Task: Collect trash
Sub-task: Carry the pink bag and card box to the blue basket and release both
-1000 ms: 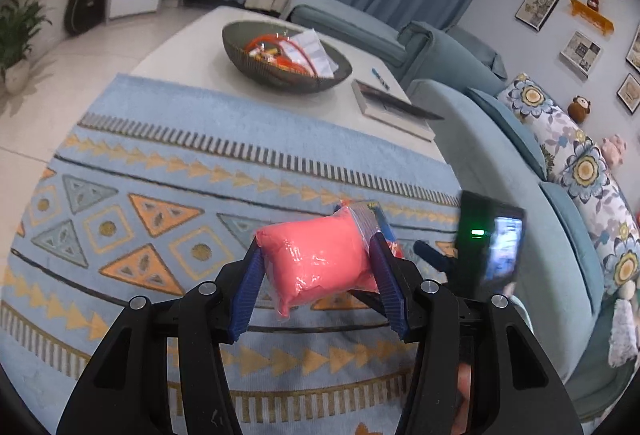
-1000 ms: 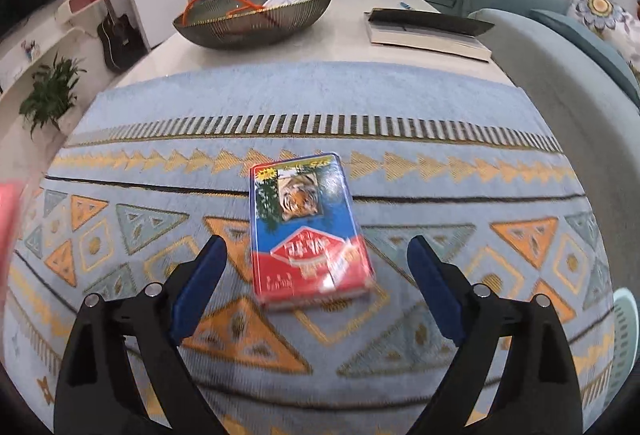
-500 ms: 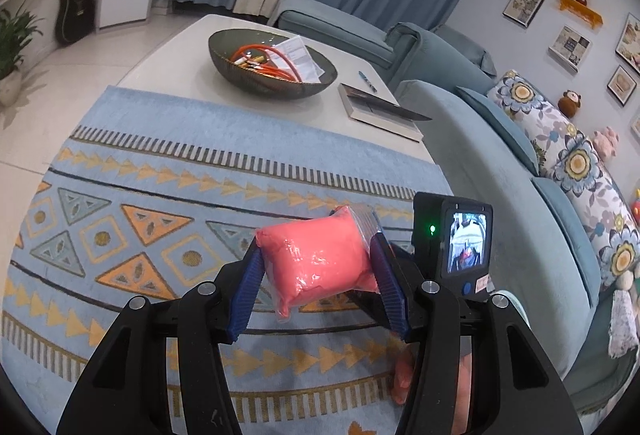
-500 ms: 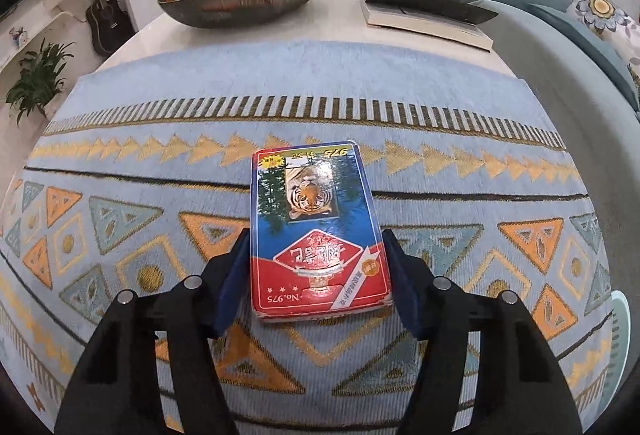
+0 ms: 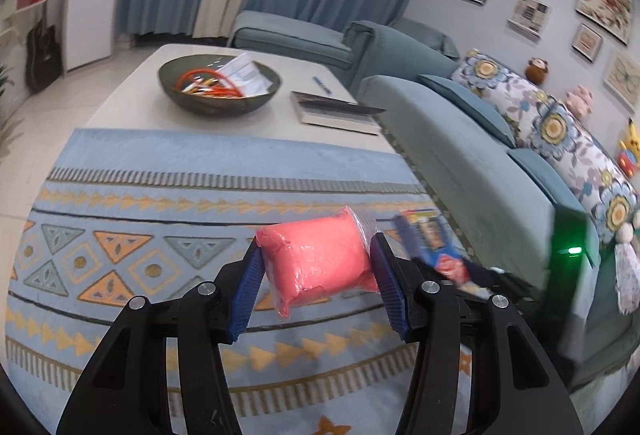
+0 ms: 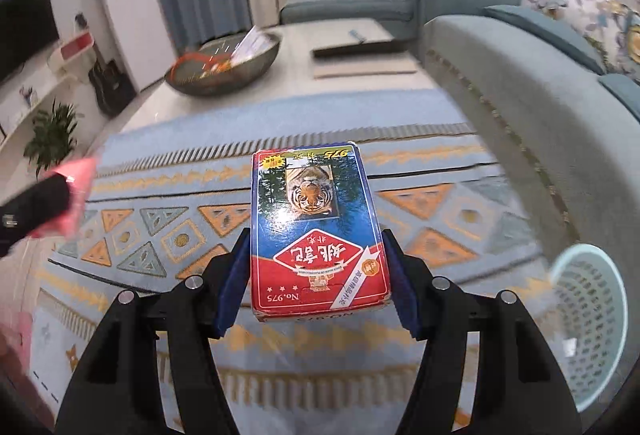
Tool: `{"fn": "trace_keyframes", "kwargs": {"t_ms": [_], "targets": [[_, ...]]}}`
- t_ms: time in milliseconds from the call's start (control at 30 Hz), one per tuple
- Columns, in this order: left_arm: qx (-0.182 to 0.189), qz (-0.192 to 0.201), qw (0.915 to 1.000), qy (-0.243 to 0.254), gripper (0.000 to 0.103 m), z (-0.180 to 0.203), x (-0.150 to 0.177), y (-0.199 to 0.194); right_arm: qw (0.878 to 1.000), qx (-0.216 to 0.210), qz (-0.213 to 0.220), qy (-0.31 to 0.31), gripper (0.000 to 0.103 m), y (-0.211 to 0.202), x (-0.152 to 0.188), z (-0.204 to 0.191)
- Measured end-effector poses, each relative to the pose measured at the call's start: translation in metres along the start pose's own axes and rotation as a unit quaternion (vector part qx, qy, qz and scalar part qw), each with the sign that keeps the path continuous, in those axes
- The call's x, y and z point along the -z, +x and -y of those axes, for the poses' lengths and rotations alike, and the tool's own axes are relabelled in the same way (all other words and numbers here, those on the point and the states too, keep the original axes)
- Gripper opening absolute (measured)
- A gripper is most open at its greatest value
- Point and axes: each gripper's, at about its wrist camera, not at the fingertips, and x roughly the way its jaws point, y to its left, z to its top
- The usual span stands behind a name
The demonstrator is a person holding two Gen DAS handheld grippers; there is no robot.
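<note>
My left gripper (image 5: 316, 271) is shut on a pink plastic packet (image 5: 320, 259) and holds it above the patterned rug (image 5: 160, 219). My right gripper (image 6: 316, 271) is shut on a red and blue card box with a tiger picture (image 6: 316, 231), lifted off the rug (image 6: 440, 227). The card box (image 5: 430, 243) also shows blurred in the left wrist view, just right of the packet. The pink packet (image 6: 76, 183) shows at the left edge of the right wrist view. A pale blue mesh basket (image 6: 592, 319) stands on the floor at the lower right.
A white coffee table (image 5: 132, 103) beyond the rug carries a dark bowl (image 5: 220, 87) with orange cable and papers, and a book (image 5: 336, 111). A teal sofa (image 5: 472, 139) with floral cushions runs along the right. A potted plant (image 6: 52, 139) stands at the left.
My right gripper closed on the card box and lifted it off the rug, tilting up toward the room. My left gripper stays shut on the pink packet, raised slightly.
</note>
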Motion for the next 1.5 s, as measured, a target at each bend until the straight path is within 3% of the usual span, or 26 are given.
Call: {"fn": "trace_keyframes", "kwargs": {"t_ms": [400,733,967,1133,1233,1300,1367,1500], "targets": [[0.059,0.028,0.9948,0.078,0.052,0.102,0.019,-0.026,0.994,0.074,0.068,0.047,0.059,-0.119,0.019,0.109],[0.115,-0.011,0.9853,0.126,0.051,0.224,0.041,0.003,0.980,0.139,0.092,0.111,0.059,-0.170,0.042,0.220],[0.153,-0.046,0.9770,0.141,0.052,0.304,0.044,0.047,0.965,0.182,0.061,0.180,0.059,-0.162,0.052,0.291],[0.156,-0.077,0.9754,0.135,0.051,0.326,0.051,0.083,0.951,0.209,-0.019,0.226,0.061,-0.117,0.066,0.332],[0.151,-0.090,0.9757,0.131,0.051,0.334,0.055,0.108,0.944,0.181,-0.042,0.274,0.061,-0.104,0.074,0.355],[0.154,-0.099,0.9740,0.134,0.058,0.340,0.059,0.124,0.938,0.165,-0.043,0.301,0.061,-0.105,0.077,0.364],[0.161,-0.115,0.9708,0.135,0.075,0.344,0.067,0.142,0.934,0.165,-0.045,0.313,0.062,-0.106,0.081,0.368],[0.160,-0.150,0.9687,0.116,0.076,0.334,0.085,0.169,0.935,0.168,-0.052,0.309,0.062,-0.103,0.082,0.367]]}}
